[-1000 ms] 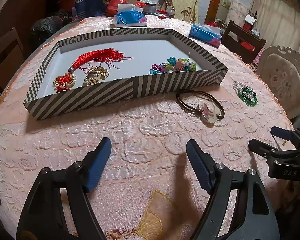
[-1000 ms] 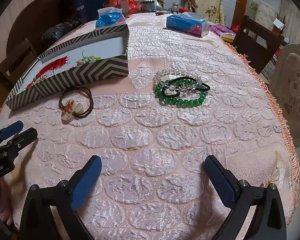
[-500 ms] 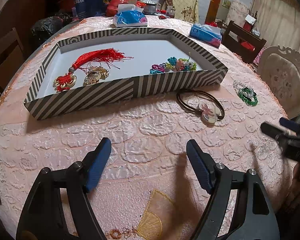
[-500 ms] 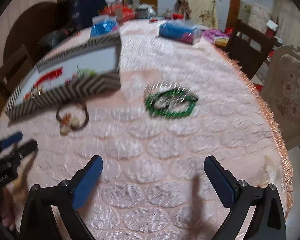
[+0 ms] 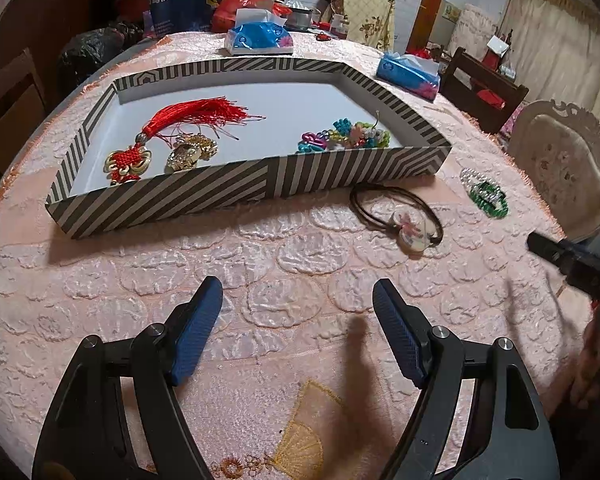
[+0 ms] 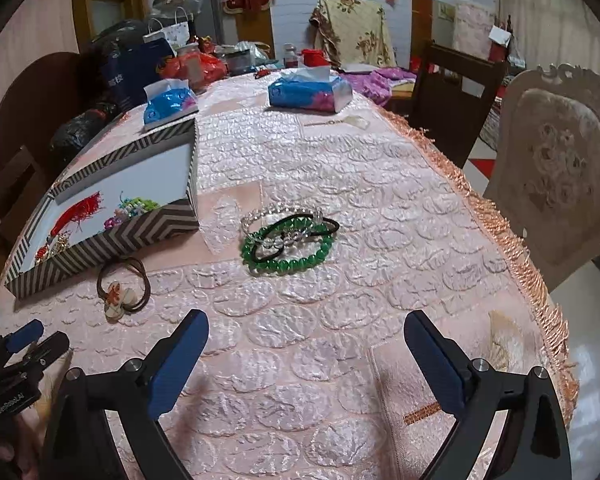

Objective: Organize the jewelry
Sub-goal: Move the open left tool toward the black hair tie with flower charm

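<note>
Both grippers hang spread and empty as the right gripper (image 6: 306, 354) lifts and rolls toward the green bead bracelet (image 6: 286, 246) on the counter (image 6: 380, 216), left gripper (image 5: 298, 326) parked short of the striped tray (image 5: 160, 196), suggesting a bracelet pickup comes next.

clear: pink tablecloth (image 6: 300, 332) up to bracelets (image 6: 288, 240) | obstacle: striped box (image 6: 112, 240) wall, left
</note>
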Available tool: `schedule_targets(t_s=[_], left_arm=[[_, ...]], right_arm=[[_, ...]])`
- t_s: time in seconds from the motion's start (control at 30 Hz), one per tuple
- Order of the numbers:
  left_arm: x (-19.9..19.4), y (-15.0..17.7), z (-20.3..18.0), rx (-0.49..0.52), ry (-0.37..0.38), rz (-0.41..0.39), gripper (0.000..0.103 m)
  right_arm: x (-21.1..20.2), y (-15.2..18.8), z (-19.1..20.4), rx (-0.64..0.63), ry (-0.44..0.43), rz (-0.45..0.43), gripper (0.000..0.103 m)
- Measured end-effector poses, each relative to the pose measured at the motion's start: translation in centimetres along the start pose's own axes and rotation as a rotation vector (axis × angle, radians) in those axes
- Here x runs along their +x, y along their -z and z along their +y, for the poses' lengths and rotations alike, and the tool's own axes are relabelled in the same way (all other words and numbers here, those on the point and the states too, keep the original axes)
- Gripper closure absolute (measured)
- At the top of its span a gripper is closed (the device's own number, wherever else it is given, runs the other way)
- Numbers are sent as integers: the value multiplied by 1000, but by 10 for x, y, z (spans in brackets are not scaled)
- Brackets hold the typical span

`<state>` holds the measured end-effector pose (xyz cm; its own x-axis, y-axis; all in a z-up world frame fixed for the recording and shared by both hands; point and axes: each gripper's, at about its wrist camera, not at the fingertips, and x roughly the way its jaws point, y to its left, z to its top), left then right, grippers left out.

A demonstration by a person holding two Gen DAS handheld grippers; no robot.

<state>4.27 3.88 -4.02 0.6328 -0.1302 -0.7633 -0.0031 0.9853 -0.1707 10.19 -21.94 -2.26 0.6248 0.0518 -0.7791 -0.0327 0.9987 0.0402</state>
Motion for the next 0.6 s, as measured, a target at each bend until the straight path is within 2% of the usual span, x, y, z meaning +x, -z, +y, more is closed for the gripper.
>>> schedule_targets(t_s=[0.27,0.4,0.5,0.6], left_arm=[[12,-26,-36,70,42,2,25],[30,-37,-54,81,57,35,25],[41,-40,-64,95,44,48,25],[52,-42,-71,109,-21,49,25]], right_arm=[[0,2,-2,-1,-2,11,5],[1,2,-3,0,-4,15,5],[1,2,-3,4,-6,16,5],[2,2,-1,0,-8,19,5]])
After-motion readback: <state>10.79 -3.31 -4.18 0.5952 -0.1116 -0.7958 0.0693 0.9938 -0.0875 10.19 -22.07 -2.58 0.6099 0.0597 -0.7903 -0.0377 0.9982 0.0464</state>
